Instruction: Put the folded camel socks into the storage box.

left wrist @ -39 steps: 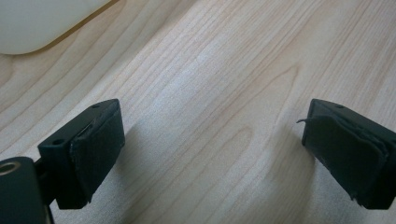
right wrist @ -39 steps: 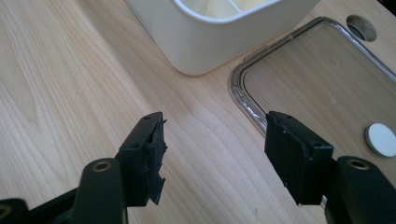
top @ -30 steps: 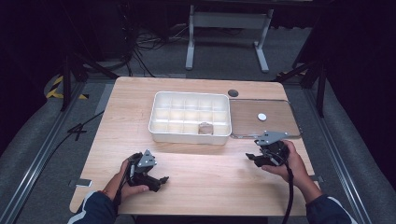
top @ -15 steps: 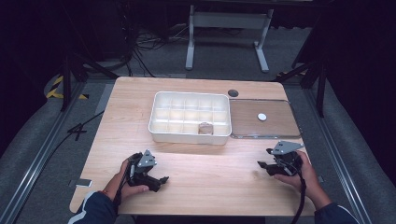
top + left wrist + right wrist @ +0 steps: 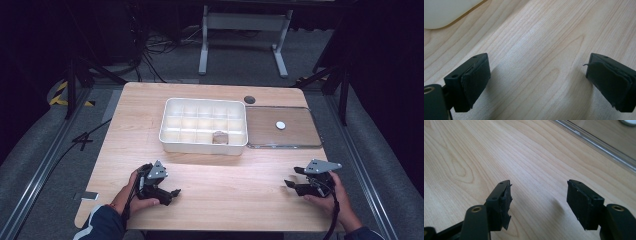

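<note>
A white compartment tray (image 5: pixel 172 141) stands in the middle of the wooden table, with one small brownish object (image 5: pixel 219 137) in a front cell. Its clear lid (image 5: pixel 300 137) lies flat to the right, a small white disc (image 5: pixel 280 125) on it. My left gripper (image 5: pixel 174 192) rests near the front left of the table, held in a hand, open and empty; its black pads (image 5: pixel 475 81) stand wide over bare wood. My right gripper (image 5: pixel 291 184) sits low at the front right, open with nothing between its pads (image 5: pixel 581 202). The lid's edge (image 5: pixel 596 145) shows beyond the right jaws.
A dark round grommet (image 5: pixel 249 99) sits at the table's far edge. Bare wood (image 5: pixel 235 190) lies between the two grippers. A metal stand (image 5: pixel 240 22) and cables are on the floor beyond the table. The tray's corner (image 5: pixel 446 12) shows at top left in the left gripper view.
My right gripper has moved toward the table's front right corner and sunk lower. The left gripper has stayed where it was.
</note>
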